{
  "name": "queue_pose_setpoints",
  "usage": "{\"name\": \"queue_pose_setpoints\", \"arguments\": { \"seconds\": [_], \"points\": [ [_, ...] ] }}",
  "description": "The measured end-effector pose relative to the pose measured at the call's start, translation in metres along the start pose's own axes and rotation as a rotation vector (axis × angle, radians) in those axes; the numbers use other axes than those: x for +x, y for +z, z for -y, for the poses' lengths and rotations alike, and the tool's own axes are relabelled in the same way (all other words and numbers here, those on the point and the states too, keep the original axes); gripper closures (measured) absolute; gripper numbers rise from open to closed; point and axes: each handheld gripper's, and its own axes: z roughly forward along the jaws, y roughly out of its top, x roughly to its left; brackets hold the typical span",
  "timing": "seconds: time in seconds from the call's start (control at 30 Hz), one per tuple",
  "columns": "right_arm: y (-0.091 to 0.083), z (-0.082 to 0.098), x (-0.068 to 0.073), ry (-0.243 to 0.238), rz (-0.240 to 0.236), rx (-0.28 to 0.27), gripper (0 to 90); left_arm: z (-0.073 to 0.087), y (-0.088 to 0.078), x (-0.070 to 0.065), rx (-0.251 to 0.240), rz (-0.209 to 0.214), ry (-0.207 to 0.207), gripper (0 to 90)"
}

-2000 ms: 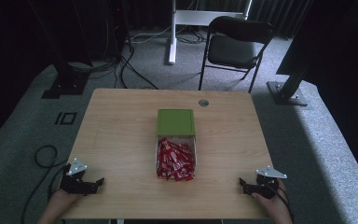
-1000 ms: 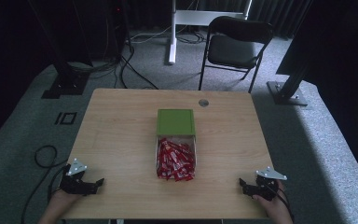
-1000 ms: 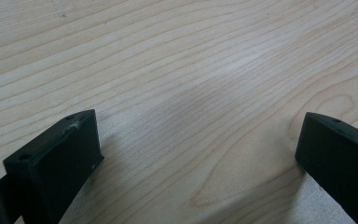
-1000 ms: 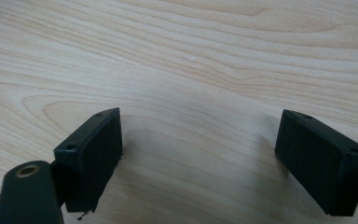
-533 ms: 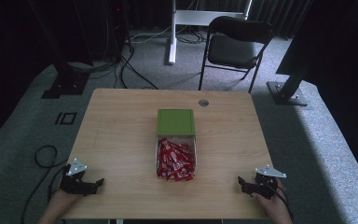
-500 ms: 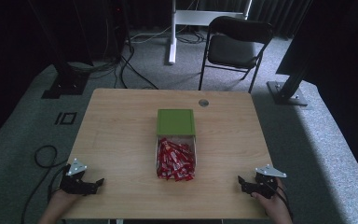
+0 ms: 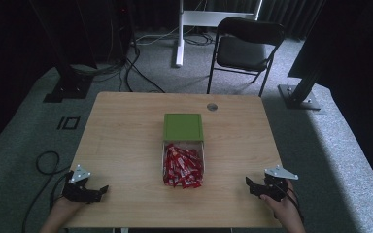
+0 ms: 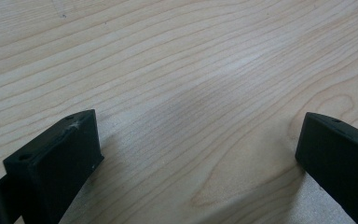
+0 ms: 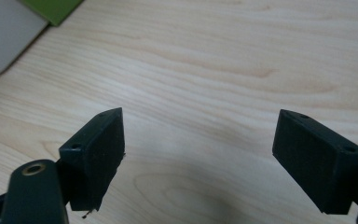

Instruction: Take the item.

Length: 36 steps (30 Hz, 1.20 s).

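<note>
Red packets (image 7: 182,166) lie in a heap in the middle of the high view, inside a clear box (image 7: 203,154) whose green lid (image 7: 183,126) sits at its far end. The box rests in the middle of a wooden table (image 7: 126,141). The writing on the packets is too small to read. The left gripper (image 7: 98,191) is at the lower left of the high view, close to the near edge of the table, and its jaws stand wide apart with only bare wood between them. The right gripper (image 7: 249,185) is at the lower right, also close to the near edge and near the right edge, and its jaws are spread wide too, holding nothing. Both grippers are well apart from the box, with lots of bare table on each side of it. A small round hole (image 7: 212,107) sits near the far edge of the table. In the right gripper view, a bit of the green lid (image 9: 51,9) and a pale rounded corner of the box (image 9: 4,37) show at the upper left. A black chair (image 7: 245,46) stands on the grey floor beyond the table.
</note>
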Motion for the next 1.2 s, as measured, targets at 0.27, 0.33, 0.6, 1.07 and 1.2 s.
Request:
{"name": "queue_pose_setpoints", "arguments": {
  "seconds": [0.27, 0.33, 0.6, 1.07, 1.2],
  "points": [
    [-0.006, -0.021, 0.009, -0.015, -0.03, -0.043, 16.6, 0.0, 0.0, 0.0, 0.0, 0.0, 0.0, 0.7],
    [-0.007, -0.026, 0.012, -0.025, -0.035, -0.051, 16.6, 0.0, 0.0, 0.0, 0.0, 0.0, 0.0, 0.7],
    [-0.011, -0.04, 0.023, -0.04, -0.062, -0.082, 16.6, 0.0, 0.0, 0.0, -0.001, 0.0, -0.002, 0.7],
    [-0.013, -0.066, 0.048, -0.079, -0.127, -0.124, 16.6, 0.0, 0.0, 0.0, 0.0, 0.0, -0.002, 0.7],
    [-0.011, -0.073, 0.058, -0.092, -0.147, -0.135, 16.6, 0.0, 0.0, 0.0, 0.0, 0.0, -0.002, 0.7]
  ]
}}
